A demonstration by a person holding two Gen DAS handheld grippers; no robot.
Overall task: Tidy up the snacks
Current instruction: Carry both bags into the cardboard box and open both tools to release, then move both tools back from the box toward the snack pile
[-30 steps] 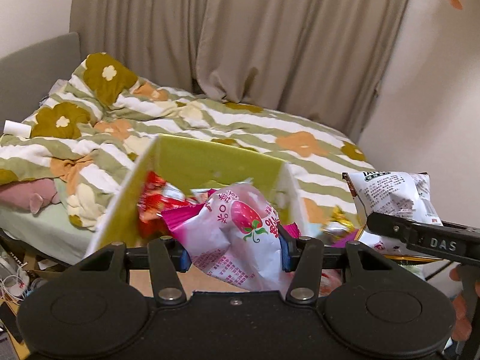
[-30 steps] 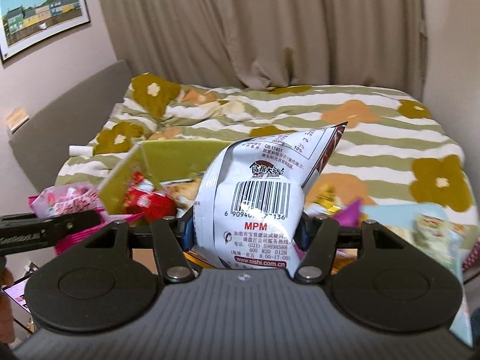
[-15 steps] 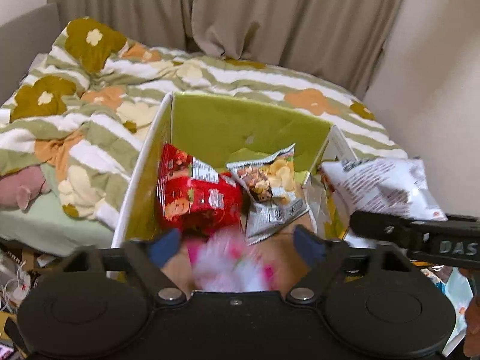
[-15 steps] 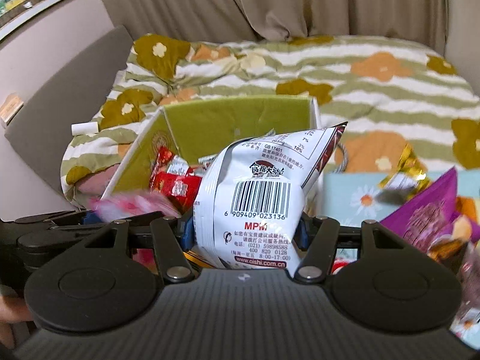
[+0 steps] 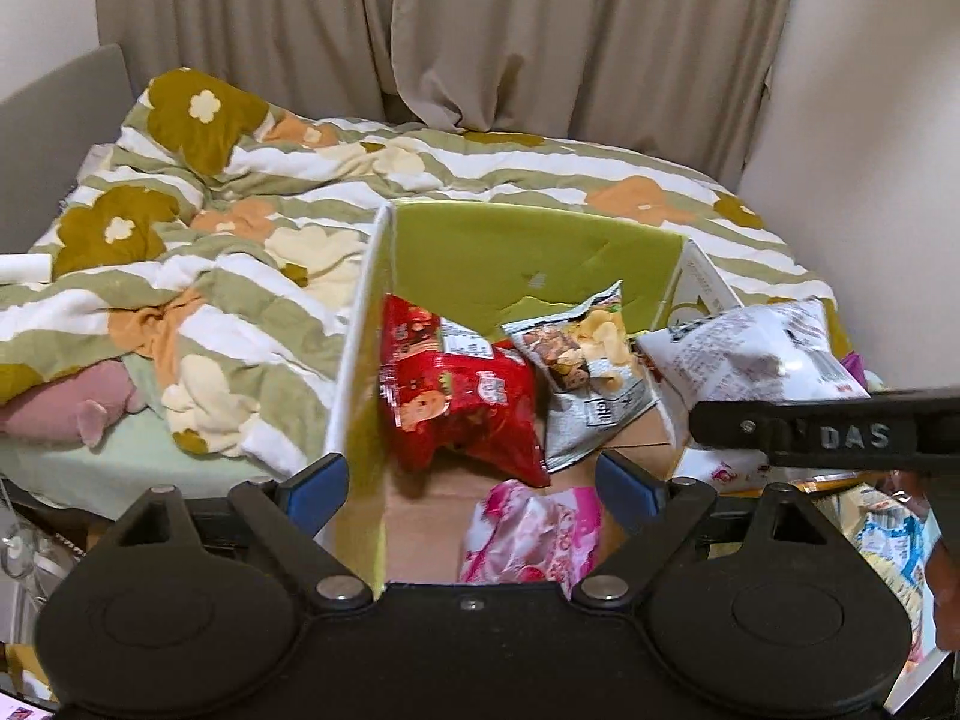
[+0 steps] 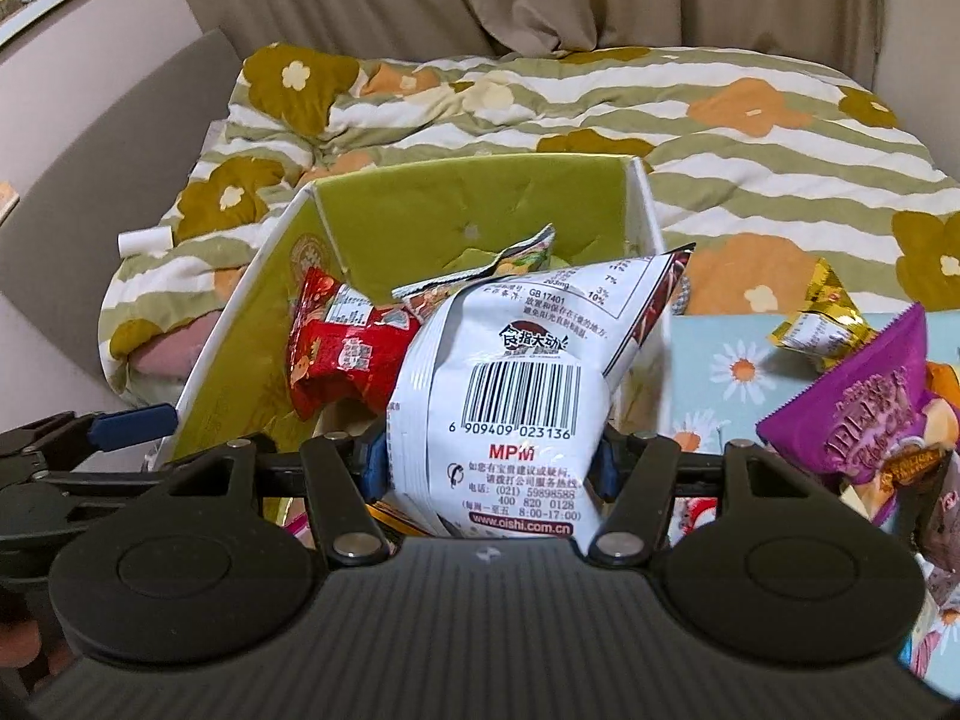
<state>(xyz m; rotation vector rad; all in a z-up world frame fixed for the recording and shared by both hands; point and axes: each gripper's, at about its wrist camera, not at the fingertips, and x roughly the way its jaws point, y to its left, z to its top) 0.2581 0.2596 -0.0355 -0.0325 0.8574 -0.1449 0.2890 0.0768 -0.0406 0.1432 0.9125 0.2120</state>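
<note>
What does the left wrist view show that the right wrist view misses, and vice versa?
Only the left wrist view shows the pink strawberry packet lying on the box floor beneath the open left gripper. Only the right wrist view shows the purple packet and gold packet. Both show the green box, red packet and the right gripper clamping the white bag.

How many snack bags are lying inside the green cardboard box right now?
3: red snack bag at the left wall, grey chip bag toward the back right, pink strawberry bag nearest the front. Others may hide beneath.
</note>
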